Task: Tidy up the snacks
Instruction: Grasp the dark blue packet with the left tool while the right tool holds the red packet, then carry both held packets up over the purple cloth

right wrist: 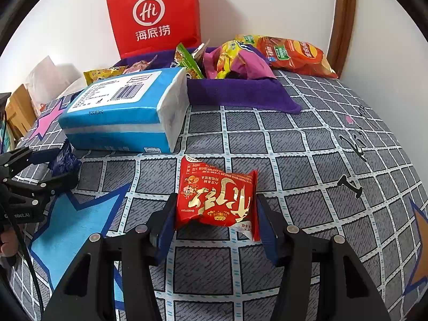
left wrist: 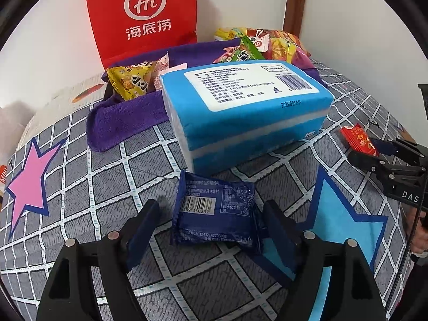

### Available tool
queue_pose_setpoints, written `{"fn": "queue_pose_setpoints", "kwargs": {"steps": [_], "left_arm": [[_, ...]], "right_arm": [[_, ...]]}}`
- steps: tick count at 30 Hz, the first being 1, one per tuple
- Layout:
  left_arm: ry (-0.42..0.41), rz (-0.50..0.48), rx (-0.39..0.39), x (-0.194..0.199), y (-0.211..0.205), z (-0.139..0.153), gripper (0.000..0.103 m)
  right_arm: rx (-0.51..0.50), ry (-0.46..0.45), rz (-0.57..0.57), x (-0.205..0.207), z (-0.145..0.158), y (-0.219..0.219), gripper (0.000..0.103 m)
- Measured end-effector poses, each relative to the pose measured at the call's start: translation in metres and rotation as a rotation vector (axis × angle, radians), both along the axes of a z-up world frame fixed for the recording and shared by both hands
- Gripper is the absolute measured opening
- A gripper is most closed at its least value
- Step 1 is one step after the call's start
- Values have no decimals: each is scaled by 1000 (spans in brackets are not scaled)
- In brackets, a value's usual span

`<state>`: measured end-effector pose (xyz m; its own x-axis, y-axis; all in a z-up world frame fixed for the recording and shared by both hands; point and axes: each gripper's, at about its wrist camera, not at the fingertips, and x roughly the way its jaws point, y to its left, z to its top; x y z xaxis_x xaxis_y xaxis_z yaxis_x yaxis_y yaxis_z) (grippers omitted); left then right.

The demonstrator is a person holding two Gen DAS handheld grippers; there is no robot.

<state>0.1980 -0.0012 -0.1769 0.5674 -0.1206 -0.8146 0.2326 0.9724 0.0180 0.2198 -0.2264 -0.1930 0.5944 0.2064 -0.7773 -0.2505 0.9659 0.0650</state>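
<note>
On the bed [right wrist: 307, 144], the left gripper [left wrist: 211, 227] brackets a blue snack packet [left wrist: 214, 214], jaws wide, not gripping; the right gripper [right wrist: 216, 219] has its jaws pressed against a red snack packet [right wrist: 216, 198].

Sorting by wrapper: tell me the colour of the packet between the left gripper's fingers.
Dark blue packet; left wrist view.

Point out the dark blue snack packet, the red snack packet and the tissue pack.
dark blue snack packet [left wrist: 214, 211], left wrist view, barcode side.
red snack packet [right wrist: 216, 200], right wrist view, printed front.
tissue pack [left wrist: 251, 85], left wrist view, white label.
</note>
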Motion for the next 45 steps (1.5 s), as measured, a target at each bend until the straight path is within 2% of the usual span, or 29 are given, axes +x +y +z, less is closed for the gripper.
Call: {"fn": "queue_pose_setpoints", "kwargs": {"steps": [5, 9, 20, 24, 29, 33, 34, 45], "left_arm": [[3, 8, 5, 1, -1, -1, 84], [3, 10, 2, 1, -1, -1, 85], [2, 10, 1, 0, -1, -1, 84], [-2, 10, 0, 0, -1, -1, 84], [-18, 12, -6, -2, 0, 3, 61], [-28, 17, -20, -3, 2, 4, 49], [-31, 17, -28, -4, 3, 5, 42], [-34, 9, -37, -5, 3, 4, 42]], "right_arm": [[5, -2, -4, -1, 0, -1, 55], [-27, -7, -9, -1, 0, 4, 55], [-28, -5, -10, 0, 0, 2, 55], [-48, -7, -13, 0, 0, 5, 59], [-44, -6, -12, 0, -1, 4, 59], [-42, -4, -12, 0, -2, 4, 59], [-41, -5, -12, 0, -2, 4, 59], [-44, -7, -12, 0, -1, 5, 59]]}}
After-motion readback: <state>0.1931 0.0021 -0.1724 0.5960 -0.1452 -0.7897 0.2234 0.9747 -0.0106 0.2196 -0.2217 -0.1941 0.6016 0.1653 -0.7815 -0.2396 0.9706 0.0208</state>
